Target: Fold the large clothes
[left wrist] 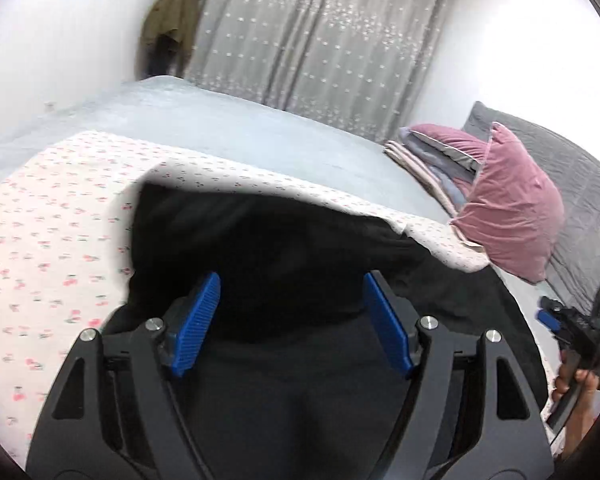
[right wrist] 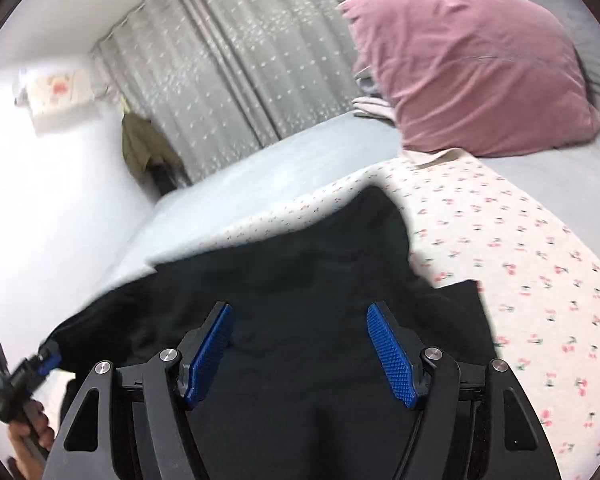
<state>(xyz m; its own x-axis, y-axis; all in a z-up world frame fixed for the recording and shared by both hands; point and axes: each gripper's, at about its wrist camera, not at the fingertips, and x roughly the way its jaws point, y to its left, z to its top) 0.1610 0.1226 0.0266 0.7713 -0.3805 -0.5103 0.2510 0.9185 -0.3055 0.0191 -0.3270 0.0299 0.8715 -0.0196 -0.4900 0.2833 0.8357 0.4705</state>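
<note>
A large black garment [left wrist: 284, 256] lies spread on a white sheet with a small cherry print [left wrist: 40, 240] on the bed. My left gripper [left wrist: 292, 316] is open just above the black cloth, its blue pads [left wrist: 196, 320] wide apart and holding nothing. My right gripper [right wrist: 300, 348] is also open over the same garment [right wrist: 300, 264], pads [right wrist: 392, 360] apart and empty. The right gripper shows at the right edge of the left wrist view [left wrist: 580, 328], and the left gripper shows at the left edge of the right wrist view [right wrist: 16, 376].
A pink pillow [left wrist: 512, 200] and a stack of folded bedding [left wrist: 432, 152] sit at the head of the bed. Pale blue bedcover [left wrist: 220, 120] lies beyond the sheet. Grey curtains [left wrist: 320, 32] and a hanging olive jacket [left wrist: 172, 20] are behind.
</note>
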